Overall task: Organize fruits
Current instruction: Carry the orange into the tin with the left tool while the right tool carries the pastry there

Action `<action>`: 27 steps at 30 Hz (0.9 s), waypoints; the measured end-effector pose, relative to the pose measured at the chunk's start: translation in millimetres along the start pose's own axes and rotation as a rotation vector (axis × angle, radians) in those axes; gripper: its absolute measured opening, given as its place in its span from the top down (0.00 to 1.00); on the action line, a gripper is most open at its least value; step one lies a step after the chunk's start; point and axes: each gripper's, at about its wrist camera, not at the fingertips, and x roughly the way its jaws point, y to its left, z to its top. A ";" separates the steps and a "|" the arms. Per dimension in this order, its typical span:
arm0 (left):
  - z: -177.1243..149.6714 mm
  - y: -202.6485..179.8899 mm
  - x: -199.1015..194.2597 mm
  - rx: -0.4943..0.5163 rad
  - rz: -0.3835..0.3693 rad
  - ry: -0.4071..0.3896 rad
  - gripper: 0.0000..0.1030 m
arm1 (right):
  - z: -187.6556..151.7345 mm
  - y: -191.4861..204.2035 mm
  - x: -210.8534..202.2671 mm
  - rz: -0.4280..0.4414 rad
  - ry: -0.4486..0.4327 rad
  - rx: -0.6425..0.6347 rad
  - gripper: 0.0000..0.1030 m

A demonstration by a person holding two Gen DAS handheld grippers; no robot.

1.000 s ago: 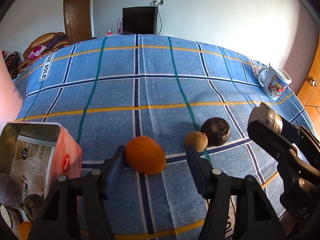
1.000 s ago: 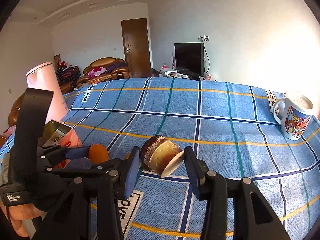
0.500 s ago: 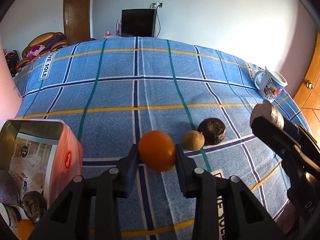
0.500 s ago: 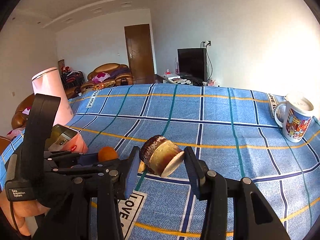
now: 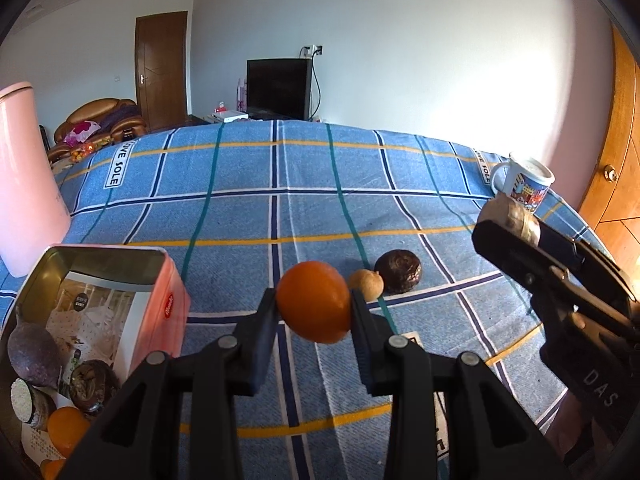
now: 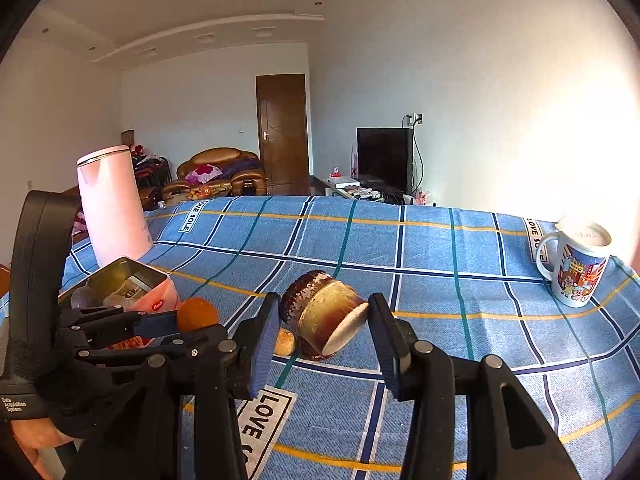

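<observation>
Left of the left gripper point(image 5: 314, 308), low beside its arm: open tin box point(image 5: 100, 280) on the blue plaid cloth point(image 5: 240, 216), holding dark fruits and small oranges. Left gripper clenched on an orange point(image 5: 314, 307), both pads pressing its sides, fruit lifted clear of the cloth. Just ahead and right of that claw, on the cloth: small tan fruit point(image 5: 366, 285) touching a dark round fruit point(image 5: 398, 271). Further right, the right gripper point(image 6: 320, 320) grasps a brown cut fruit piece point(image 6: 324, 312), pale cut face toward the camera. Far right of it: mug point(image 6: 578, 268), well apart.
</observation>
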 end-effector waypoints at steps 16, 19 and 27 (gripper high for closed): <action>-5.8 -6.0 -27.2 0.033 0.046 -0.129 0.65 | -2.9 3.7 -15.9 0.007 -0.062 -0.010 0.55; -6.8 -7.8 -31.2 0.040 0.053 -0.148 0.65 | -3.8 3.8 -17.7 0.007 -0.073 -0.012 0.55; -9.4 -10.7 -40.5 0.052 0.071 -0.195 0.65 | -5.2 6.6 -24.6 0.008 -0.096 -0.021 0.55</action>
